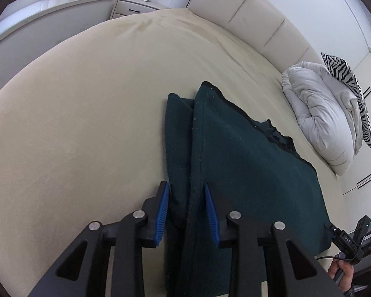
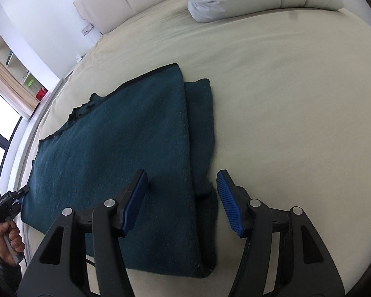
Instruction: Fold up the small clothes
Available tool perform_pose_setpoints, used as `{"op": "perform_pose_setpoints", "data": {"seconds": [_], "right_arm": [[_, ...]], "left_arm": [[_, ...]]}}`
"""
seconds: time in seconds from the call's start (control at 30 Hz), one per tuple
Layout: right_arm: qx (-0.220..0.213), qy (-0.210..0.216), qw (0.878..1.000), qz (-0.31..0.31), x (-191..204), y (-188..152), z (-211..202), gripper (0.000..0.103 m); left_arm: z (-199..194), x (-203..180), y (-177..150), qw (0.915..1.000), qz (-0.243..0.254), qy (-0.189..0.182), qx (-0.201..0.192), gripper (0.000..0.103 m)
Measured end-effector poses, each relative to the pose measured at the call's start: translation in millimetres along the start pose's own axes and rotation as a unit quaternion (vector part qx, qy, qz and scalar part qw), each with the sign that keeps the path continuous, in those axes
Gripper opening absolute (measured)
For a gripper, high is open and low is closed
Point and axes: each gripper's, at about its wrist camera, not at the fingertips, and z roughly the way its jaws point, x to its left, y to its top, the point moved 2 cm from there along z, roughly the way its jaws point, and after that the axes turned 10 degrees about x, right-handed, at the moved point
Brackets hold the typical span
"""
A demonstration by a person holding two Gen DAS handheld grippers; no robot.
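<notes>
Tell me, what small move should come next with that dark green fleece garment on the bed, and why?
Probably bring both grippers down onto the garment's near edge to lift it for another fold. The dark green fleece garment lies flat on the beige bed sheet, one side already folded over. The left gripper and right gripper stand open above it, holding nothing.

bed with smooth beige fabric sheet (image 1: 86,123) | padded cream headboard (image 1: 247,12) along its far edge | crumpled white duvet (image 1: 319,113) at far right corner | zebra-striped black-and-white pillow (image 1: 351,86) behind duvet, touching it | white bedside drawer unit (image 1: 133,8) beyond far left corner
</notes>
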Motion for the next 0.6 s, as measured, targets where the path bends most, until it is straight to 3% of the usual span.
{"op": "perform_pose_setpoints", "data": {"seconds": [0.1, 0.17, 0.3, 0.5, 0.6], "right_arm": [[-0.003, -0.023, 0.999, -0.022, 9, -7, -1, 0.054], [-0.003, -0.056, 0.998, -0.042, 12, -10, 1, 0.047], [-0.007, -0.037, 0.999, -0.008, -9, -9, 0, 0.032], [-0.014, -0.029, 0.999, 0.023, -23, -12, -8, 0.032], [-0.033, -0.05, 0.997, 0.053, -21, -11, -30, 0.035]], "left_arm": [[1, -4, -3, 0.9993, 0.026, 0.028, -0.003, 0.025], [1, -5, -5, 0.9987, 0.035, 0.036, -0.006, 0.023], [1, -1, -11, 0.9987, 0.037, 0.034, -0.005, 0.022], [-7, 4, -19, 0.9989, 0.031, 0.033, -0.01, 0.025], [-29, -8, -18, 0.9959, 0.048, 0.066, -0.04, 0.024]]}}
